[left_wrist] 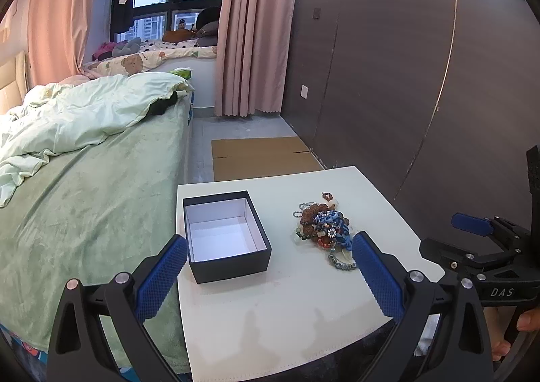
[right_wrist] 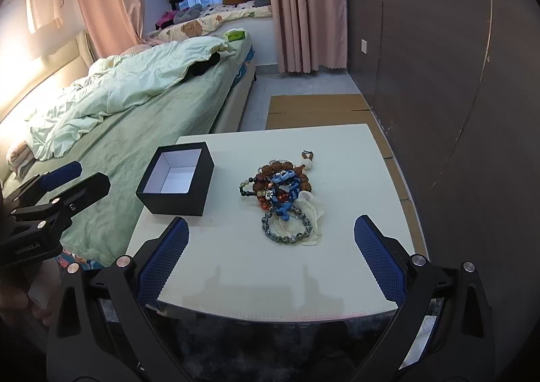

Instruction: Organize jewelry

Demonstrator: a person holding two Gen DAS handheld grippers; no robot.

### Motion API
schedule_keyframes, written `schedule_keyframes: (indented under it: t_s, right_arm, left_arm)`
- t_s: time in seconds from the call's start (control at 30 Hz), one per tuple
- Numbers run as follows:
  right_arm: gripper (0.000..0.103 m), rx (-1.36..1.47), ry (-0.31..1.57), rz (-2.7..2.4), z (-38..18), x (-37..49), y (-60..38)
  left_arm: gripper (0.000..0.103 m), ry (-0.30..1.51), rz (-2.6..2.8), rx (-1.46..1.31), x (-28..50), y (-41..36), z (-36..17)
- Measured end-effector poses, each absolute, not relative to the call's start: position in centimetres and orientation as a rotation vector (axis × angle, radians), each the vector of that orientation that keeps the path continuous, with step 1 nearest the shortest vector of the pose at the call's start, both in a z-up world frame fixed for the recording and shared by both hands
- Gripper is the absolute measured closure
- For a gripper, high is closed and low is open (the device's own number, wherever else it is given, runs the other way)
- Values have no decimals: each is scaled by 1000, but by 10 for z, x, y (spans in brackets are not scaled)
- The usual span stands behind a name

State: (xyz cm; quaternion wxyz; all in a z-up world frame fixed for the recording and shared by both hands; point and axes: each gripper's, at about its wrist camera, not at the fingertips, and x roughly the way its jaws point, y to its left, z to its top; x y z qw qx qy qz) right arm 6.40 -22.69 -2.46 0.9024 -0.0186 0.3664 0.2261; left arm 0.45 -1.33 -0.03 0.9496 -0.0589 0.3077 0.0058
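A black box with a white, empty inside stands open on the left of the white table. A pile of jewelry, with brown beads, blue pieces and a grey bead bracelet, lies to its right. My left gripper is open and empty, held above the table's near part, the box by its left finger. In the right wrist view the box is at the left and the jewelry pile in the middle. My right gripper is open and empty, just short of the pile.
A bed with a green sheet and rumpled duvet borders the table's left side. A dark wall panel runs along the right. Flattened cardboard lies on the floor beyond the table. Pink curtains hang at the back.
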Motion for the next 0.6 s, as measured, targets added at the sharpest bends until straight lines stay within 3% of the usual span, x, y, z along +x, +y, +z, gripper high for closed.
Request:
schedule_keyframes:
  t_s: [0.6]
  right_arm:
    - [5,-41,748,474,-22,66,-225]
  left_arm:
    - [8,616,23,-131,2,-8,3]
